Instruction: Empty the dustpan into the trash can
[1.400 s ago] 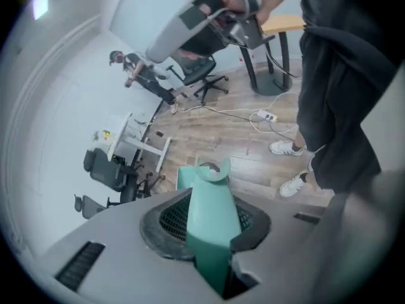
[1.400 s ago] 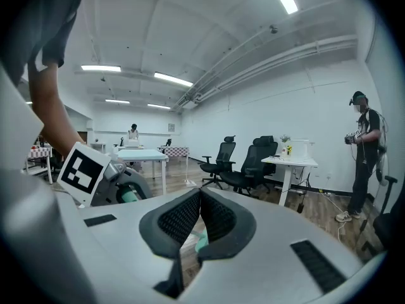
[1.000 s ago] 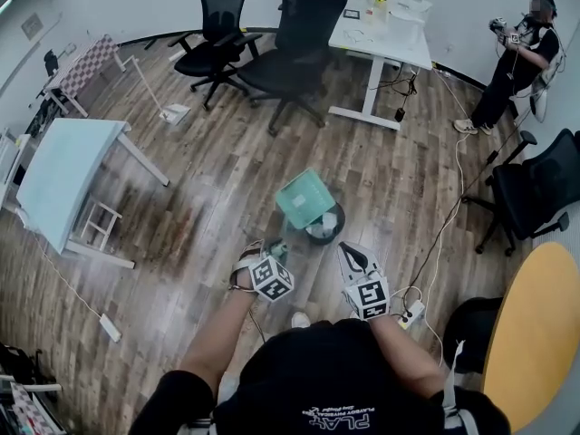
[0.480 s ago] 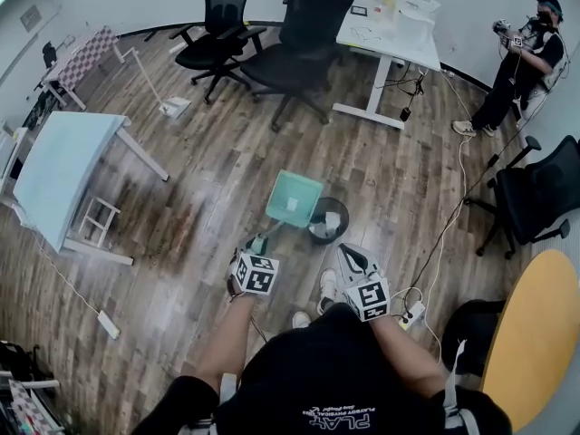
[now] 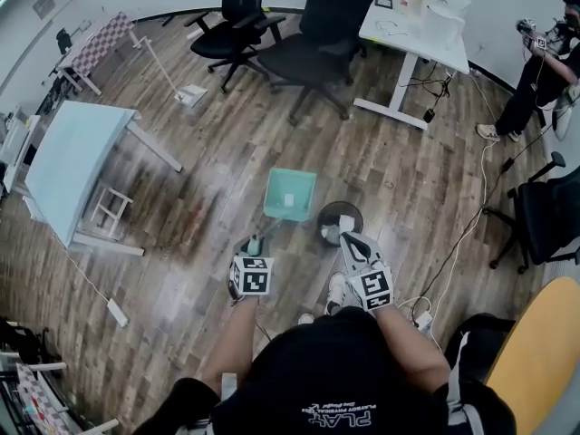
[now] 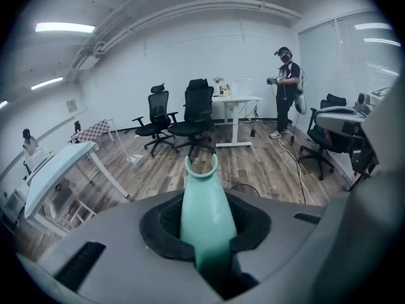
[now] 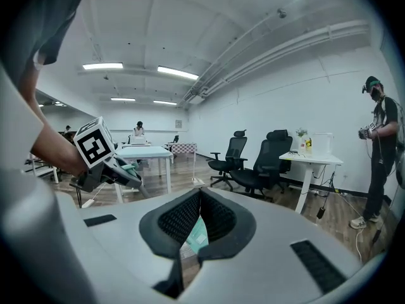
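- Left gripper [image 5: 253, 246] is clamped on the teal dustpan handle [image 6: 205, 215], which runs up between its pads. The hold sits at the far end of a long lever. My guess is that a quick roll of the wrist could let the handle twist or slide in the pads.
- From that handle the dustpan [image 5: 290, 193] hangs roughly flat above the wood floor [image 5: 213, 175]. It is just beside the trash can [image 5: 321, 219], on the can's left in the head view, and not over the opening. Tipped from here, its load would land on the boards.
- What looks like a small white scrap [image 5: 288, 200] lies in the pan. Something that light could flutter off with any jerk sideways.
- The can's round mouth looks no wider than the pan's front edge, and white paper [image 5: 333, 235] already lies inside. A pour over the full edge could spill past the rim on either side, and a knock from the pan might shove or topple the can.
- Right gripper [image 5: 353, 243] has its jaws together on nothing and hovers close to the can's near rim. It could bump the can or get in the pan's way.
- A white cable [image 5: 456, 243] trails on the floor to the right, a snag for a stepping foot.
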The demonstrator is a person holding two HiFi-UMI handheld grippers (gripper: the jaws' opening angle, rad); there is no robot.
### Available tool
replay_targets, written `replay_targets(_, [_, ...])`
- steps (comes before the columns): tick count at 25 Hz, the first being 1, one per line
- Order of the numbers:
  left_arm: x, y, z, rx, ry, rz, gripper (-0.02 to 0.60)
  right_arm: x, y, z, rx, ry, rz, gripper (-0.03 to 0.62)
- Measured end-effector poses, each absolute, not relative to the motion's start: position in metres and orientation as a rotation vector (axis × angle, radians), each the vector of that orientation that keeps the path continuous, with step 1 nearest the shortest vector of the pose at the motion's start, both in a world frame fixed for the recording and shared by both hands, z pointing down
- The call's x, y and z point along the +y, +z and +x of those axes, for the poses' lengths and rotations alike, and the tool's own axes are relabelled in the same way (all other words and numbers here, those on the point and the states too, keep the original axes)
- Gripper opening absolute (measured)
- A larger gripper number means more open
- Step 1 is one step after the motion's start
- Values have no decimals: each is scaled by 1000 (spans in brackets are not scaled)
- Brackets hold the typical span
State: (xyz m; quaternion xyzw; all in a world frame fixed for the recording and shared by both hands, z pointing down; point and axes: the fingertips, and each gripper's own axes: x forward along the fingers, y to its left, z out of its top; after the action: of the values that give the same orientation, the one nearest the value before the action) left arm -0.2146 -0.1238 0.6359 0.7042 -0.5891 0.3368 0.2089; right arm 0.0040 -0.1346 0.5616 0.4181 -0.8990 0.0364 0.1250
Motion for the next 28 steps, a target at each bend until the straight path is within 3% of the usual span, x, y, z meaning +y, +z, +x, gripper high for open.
replay_targets(14, [-180, 726, -211, -1584, 1039, 1726, 98, -233, 609, 10, -2646, 220, 1067, 23])
replay_targets(28, [-205, 794, -186, -1550, 1081, 1640, 98, -264, 657, 19, -2629, 321, 998, 23])
